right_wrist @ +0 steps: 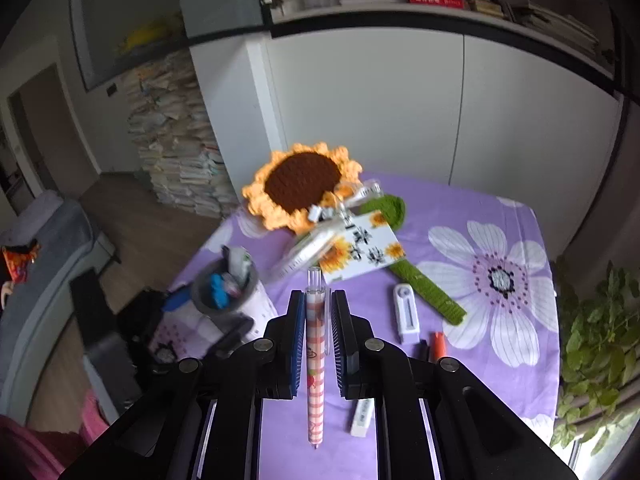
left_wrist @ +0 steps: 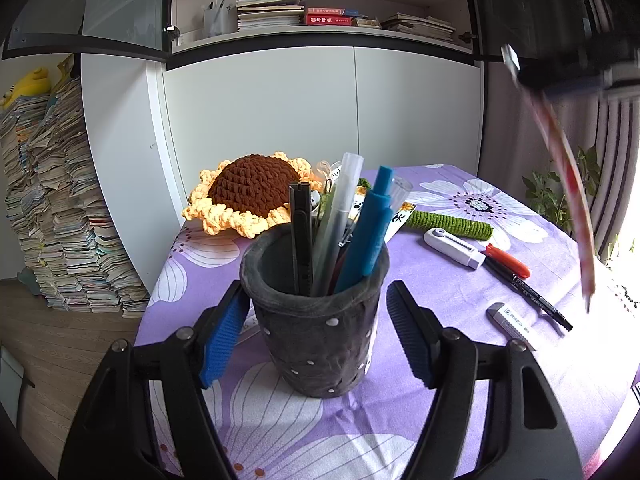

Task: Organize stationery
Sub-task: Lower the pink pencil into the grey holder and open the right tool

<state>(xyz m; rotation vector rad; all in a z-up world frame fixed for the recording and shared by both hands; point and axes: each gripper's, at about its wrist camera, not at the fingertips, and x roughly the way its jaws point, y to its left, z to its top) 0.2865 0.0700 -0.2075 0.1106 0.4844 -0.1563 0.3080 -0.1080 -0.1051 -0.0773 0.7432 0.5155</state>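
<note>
A dark grey pen cup point(left_wrist: 316, 320) with several pens stands on the purple flowered tablecloth point(left_wrist: 440, 300). My left gripper point(left_wrist: 320, 312) is open, its blue pads on either side of the cup, not clearly touching it. My right gripper point(right_wrist: 317, 300) is shut on a pink checked pen point(right_wrist: 315, 360) and holds it in the air above the table. The pen point(left_wrist: 568, 184) also shows in the left wrist view, hanging down at the upper right. The cup point(right_wrist: 224, 292) shows in the right wrist view, to the left of the held pen.
On the cloth lie a white correction tape point(left_wrist: 454, 248), a red marker point(left_wrist: 510, 261), a black marker point(left_wrist: 532, 300) and a white eraser point(left_wrist: 510, 324). A crocheted sunflower point(left_wrist: 250, 192) with a green stem point(left_wrist: 448, 224) and a card point(right_wrist: 360, 248) lie behind. A plant point(right_wrist: 600, 340) stands right.
</note>
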